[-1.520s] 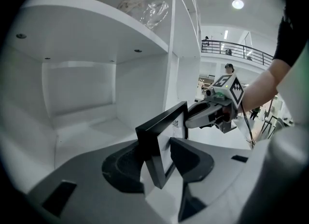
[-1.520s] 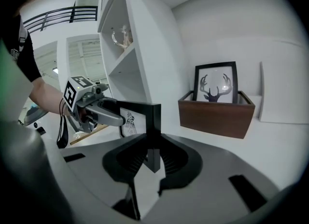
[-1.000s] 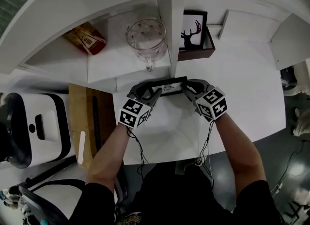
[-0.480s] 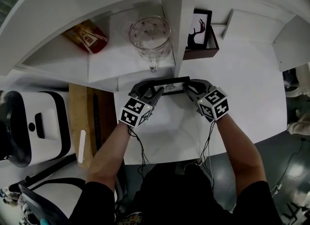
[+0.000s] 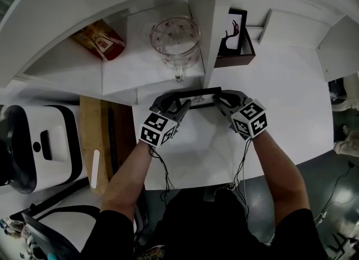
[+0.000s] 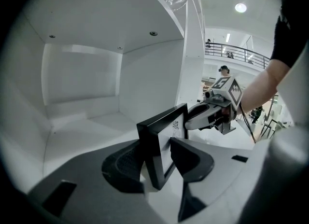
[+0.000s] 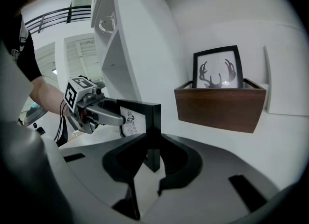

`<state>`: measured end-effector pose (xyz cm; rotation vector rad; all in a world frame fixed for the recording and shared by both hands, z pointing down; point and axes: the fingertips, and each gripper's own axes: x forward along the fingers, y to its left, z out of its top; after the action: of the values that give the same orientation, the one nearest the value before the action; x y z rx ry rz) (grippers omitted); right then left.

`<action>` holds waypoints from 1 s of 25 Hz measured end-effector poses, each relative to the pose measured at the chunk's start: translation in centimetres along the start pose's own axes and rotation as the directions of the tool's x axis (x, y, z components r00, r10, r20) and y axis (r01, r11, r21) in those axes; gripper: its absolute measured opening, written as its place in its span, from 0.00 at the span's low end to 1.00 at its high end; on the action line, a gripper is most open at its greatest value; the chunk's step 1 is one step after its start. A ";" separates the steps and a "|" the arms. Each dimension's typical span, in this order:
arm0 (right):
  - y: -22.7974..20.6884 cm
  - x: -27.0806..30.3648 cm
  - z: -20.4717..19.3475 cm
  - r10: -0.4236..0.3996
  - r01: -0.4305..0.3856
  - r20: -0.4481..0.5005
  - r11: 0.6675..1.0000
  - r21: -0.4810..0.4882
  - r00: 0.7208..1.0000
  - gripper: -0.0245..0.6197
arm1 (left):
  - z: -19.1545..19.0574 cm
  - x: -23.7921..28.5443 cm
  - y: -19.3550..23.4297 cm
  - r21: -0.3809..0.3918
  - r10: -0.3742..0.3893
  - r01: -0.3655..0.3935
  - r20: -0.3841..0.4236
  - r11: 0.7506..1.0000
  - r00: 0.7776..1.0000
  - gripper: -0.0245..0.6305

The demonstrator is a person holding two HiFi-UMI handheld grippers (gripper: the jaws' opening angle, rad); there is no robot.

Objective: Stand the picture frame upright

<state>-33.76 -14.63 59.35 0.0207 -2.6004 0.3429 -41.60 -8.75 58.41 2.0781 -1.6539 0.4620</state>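
Firmly pinching the picture frame (image 6: 150,147) at its left end with the left gripper (image 6: 159,162): one pad against the back, the other against the printed front. Likewise clamping the opposite end with the right gripper (image 7: 152,151), jaws pressed on both faces of the black moulding. Holding the frame upright on its long edge, printed face toward the person, low at the white table (image 5: 291,96); hard to tell whether resting on it or just clear of it. Placed just in front of the white shelf unit (image 5: 208,35), near its dividing wall. Higher up on the shelf, a glass mug (image 5: 175,39) and, well to its left, a red packet (image 5: 102,41). Off to the right, a wooden box (image 7: 219,106) with an antler print (image 7: 216,68) standing in it. Far left, a wooden board (image 5: 92,135) beside a white appliance (image 5: 50,147).
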 end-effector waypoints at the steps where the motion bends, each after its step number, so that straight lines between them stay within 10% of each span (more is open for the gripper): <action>1: 0.0 0.0 0.0 0.000 0.000 -0.001 1.000 0.000 1.000 0.15 | 0.0 0.0 0.0 0.000 0.001 -0.001 0.001 1.000 1.000 0.30; 25: 0.3 -2.7 -0.4 -0.047 0.047 0.002 0.999 0.021 0.999 0.20 | -1.5 -5.7 1.6 -0.052 0.145 -0.144 0.023 0.988 0.989 0.33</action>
<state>-31.21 -14.42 58.27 0.0896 -2.5942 0.3533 -44.40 -3.56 56.99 1.9446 -1.8216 0.4357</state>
